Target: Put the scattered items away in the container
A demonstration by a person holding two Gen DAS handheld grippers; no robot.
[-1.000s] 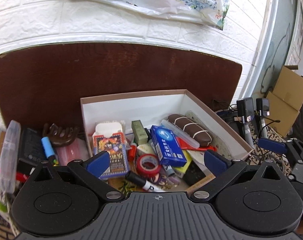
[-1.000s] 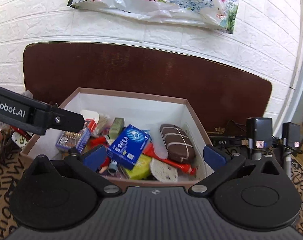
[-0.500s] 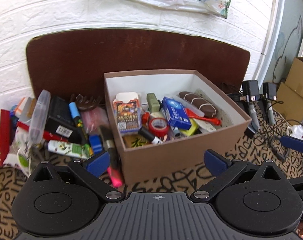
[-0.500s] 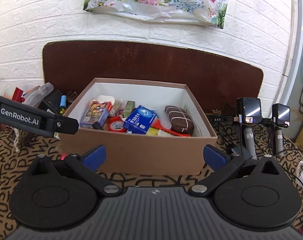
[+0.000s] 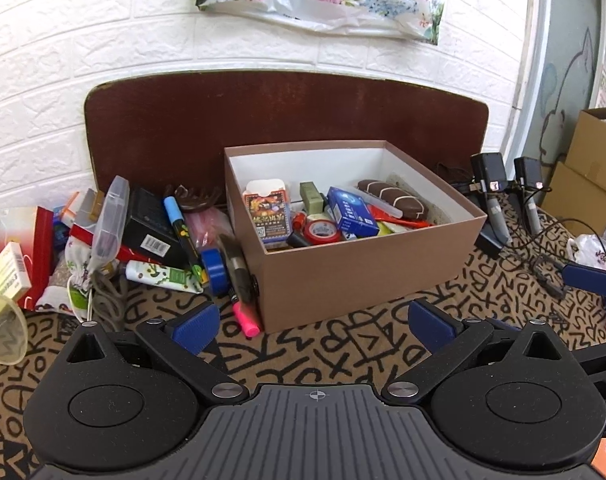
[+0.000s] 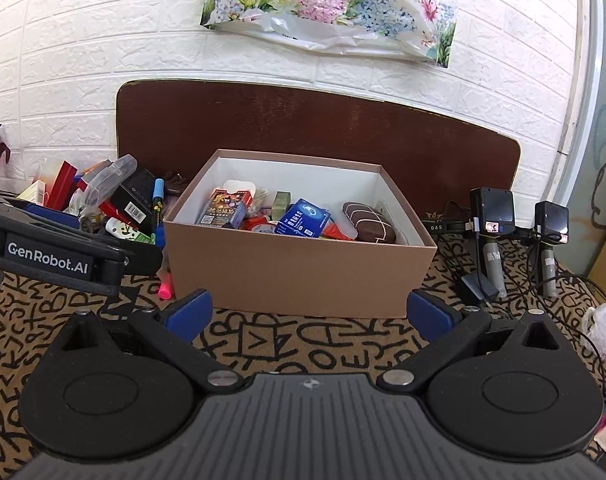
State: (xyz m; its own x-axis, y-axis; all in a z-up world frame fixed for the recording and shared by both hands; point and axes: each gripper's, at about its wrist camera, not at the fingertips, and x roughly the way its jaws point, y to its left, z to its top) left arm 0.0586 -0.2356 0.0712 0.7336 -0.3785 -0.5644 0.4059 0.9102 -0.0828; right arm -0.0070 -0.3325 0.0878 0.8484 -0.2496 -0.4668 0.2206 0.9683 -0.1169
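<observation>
Grippers, left (image 5: 311, 322) and right (image 6: 309, 312), both spread and empty. Box (image 5: 367, 276) at twelve o'clock; scattered items (image 5: 143, 236) at ten. Light, rigid pink highlighter (image 5: 246, 319): pinch mid-barrel.

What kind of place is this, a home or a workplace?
Probably a room in a home, used for recording. A white brick-pattern wall with a floral plastic bag hung on it, a letter-print cloth, and a brown box of household odds and ends suggest it.

brown box (image 5: 367, 276) part-filled, clutter (image 5: 143, 236) beside it
</observation>
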